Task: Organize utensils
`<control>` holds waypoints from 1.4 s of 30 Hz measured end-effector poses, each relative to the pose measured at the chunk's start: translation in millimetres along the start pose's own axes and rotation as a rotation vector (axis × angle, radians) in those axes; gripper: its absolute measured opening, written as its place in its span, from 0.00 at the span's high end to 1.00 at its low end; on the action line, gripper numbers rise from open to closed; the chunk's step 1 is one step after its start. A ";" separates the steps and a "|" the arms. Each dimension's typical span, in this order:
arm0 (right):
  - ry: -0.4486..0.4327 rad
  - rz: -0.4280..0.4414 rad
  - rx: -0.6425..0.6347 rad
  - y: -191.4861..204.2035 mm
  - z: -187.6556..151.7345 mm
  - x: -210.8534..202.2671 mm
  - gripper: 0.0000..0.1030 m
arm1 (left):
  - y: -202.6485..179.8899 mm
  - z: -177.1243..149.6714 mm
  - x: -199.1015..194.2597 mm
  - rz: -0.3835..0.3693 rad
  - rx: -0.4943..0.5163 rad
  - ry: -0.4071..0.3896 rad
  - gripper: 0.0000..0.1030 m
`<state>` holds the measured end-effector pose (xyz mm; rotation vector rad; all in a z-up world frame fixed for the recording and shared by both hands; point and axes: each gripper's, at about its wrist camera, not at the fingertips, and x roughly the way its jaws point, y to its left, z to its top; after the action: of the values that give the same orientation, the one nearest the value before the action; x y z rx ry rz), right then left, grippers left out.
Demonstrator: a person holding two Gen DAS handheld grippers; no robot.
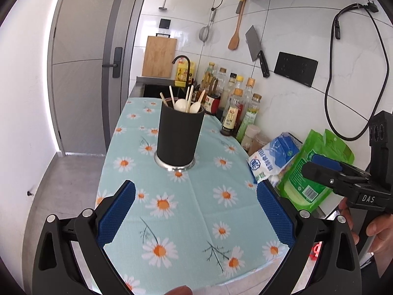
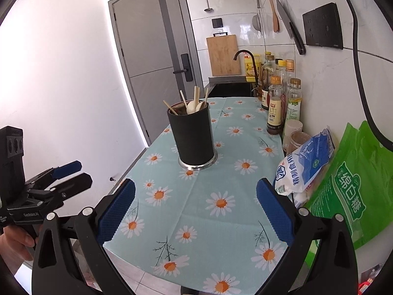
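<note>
A black cylindrical utensil holder (image 1: 180, 135) (image 2: 194, 137) with a metal base stands upright on the daisy-print tablecloth (image 1: 132, 145) (image 2: 233, 172). Several wooden chopsticks (image 1: 171, 95) (image 2: 196, 95) and white spoons (image 1: 181, 105) (image 2: 191, 107) stick out of its top. My left gripper (image 1: 196, 211) (image 2: 71, 172) hovers over the near end of the cloth, open and empty, short of the holder. My right gripper (image 2: 196, 209) (image 1: 319, 166) is held beside it to the right, also open with nothing between its blue pads. A hand (image 1: 378, 228) grips its handle.
Sauce and oil bottles (image 1: 235, 113) (image 2: 275, 113) line the tiled wall on the right. A white-blue bag (image 1: 272, 157) (image 2: 304, 164) and a green bag (image 1: 312, 172) (image 2: 348, 191) lie nearer. A sink with a dark faucet (image 1: 183, 71) (image 2: 245, 61) sits behind the holder. The floor drops off left of the counter.
</note>
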<state>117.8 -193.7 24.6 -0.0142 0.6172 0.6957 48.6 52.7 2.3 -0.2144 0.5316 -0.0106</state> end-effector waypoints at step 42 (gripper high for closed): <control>0.049 -0.008 0.003 21.5 -23.2 10.0 0.05 | -2.0 -18.3 -0.3 -0.040 0.056 0.059 0.07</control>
<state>98.6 -175.9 4.2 -0.0309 0.6652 0.6887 39.2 47.1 -12.5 -0.1702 0.5855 -0.0709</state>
